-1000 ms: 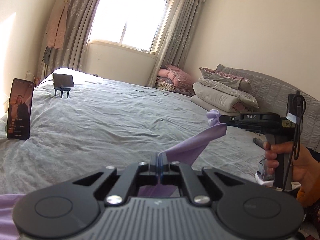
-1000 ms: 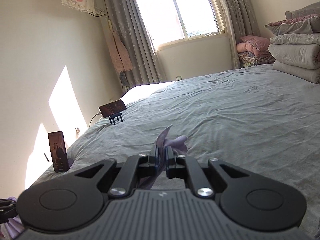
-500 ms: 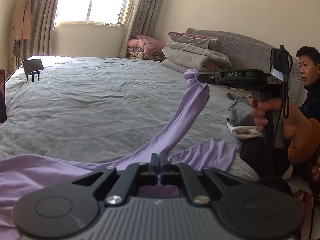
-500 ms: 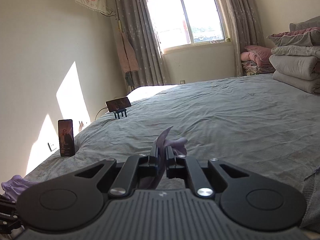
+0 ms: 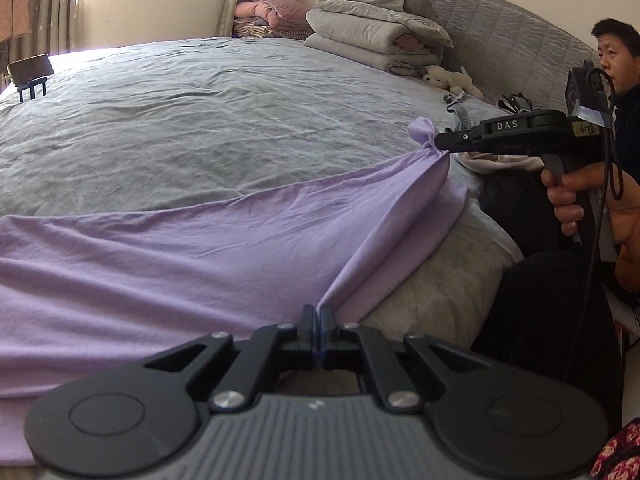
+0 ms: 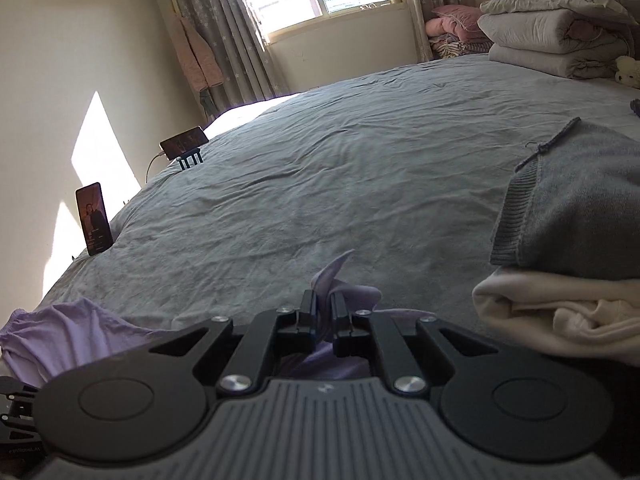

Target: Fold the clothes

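We have lowered the lilac garment (image 5: 208,248) onto the bed (image 5: 192,120); both grippers, left gripper (image 5: 318,314) and right gripper (image 6: 323,300), fingers clamped on its corners, keep it stretched flat for folding.

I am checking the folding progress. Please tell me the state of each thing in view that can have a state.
left gripper: shut on the purple garment
right gripper: shut on the purple garment
purple garment: spread over the bed, one edge lifted between the grippers
grey knit: folded, lying on a cream cloth
upright phone: screen on
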Motion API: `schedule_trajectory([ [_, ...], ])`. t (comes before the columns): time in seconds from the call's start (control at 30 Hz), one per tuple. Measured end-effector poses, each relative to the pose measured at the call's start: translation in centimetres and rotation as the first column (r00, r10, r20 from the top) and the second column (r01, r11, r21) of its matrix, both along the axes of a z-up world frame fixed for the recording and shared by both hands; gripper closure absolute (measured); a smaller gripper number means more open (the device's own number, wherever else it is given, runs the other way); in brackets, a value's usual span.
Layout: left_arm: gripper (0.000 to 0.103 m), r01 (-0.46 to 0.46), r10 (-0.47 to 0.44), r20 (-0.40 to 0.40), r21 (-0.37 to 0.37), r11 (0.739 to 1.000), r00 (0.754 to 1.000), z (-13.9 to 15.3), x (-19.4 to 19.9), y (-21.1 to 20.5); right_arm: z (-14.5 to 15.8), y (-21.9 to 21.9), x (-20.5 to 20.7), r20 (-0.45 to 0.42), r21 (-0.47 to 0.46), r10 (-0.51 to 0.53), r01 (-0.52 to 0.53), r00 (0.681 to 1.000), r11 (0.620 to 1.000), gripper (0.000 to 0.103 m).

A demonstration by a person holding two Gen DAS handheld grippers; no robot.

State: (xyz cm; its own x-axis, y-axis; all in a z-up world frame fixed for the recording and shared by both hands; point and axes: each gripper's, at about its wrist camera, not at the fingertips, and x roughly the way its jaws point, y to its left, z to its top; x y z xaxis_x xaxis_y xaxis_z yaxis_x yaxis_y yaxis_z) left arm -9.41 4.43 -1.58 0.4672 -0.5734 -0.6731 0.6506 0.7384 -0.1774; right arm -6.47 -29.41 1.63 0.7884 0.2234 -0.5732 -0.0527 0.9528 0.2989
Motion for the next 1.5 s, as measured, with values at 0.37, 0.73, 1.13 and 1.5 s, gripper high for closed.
schedule_trajectory([
  [0.37, 0.083, 0.147, -0.147, 0.001, 0.040, 0.988, 0.989, 1.9, 1.0, -2.7, -1.7, -3.0, -1.6, -0.129, 0.004, -0.040, 0.040, 0.991, 0.999, 0.086],
  [0.73, 0.069, 0.199, -0.200, 0.013, 0.033, 0.979, 0.980, 3.3, 5.5, -9.4, -2.0, -4.3, -1.2, -0.087, 0.132, -0.057, 0.068, 0.995, 0.989, 0.059],
  [1.13, 0.069, 0.294, -0.296, 0.052, 0.037, 0.955, 0.954, 2.6, 9.1, -17.3, -2.3, -3.4, -2.1, -0.058, -0.089, -0.037, 0.032, 0.998, 0.996, 0.100],
  [1.5, 0.069, 0.347, -0.354, 0.045, 0.118, 0.930, 0.934, 1.0, 9.0, -19.8, -1.5, -3.3, -4.5, -0.093, -0.131, 0.056, -0.068, 0.994, 0.989, 0.089],
])
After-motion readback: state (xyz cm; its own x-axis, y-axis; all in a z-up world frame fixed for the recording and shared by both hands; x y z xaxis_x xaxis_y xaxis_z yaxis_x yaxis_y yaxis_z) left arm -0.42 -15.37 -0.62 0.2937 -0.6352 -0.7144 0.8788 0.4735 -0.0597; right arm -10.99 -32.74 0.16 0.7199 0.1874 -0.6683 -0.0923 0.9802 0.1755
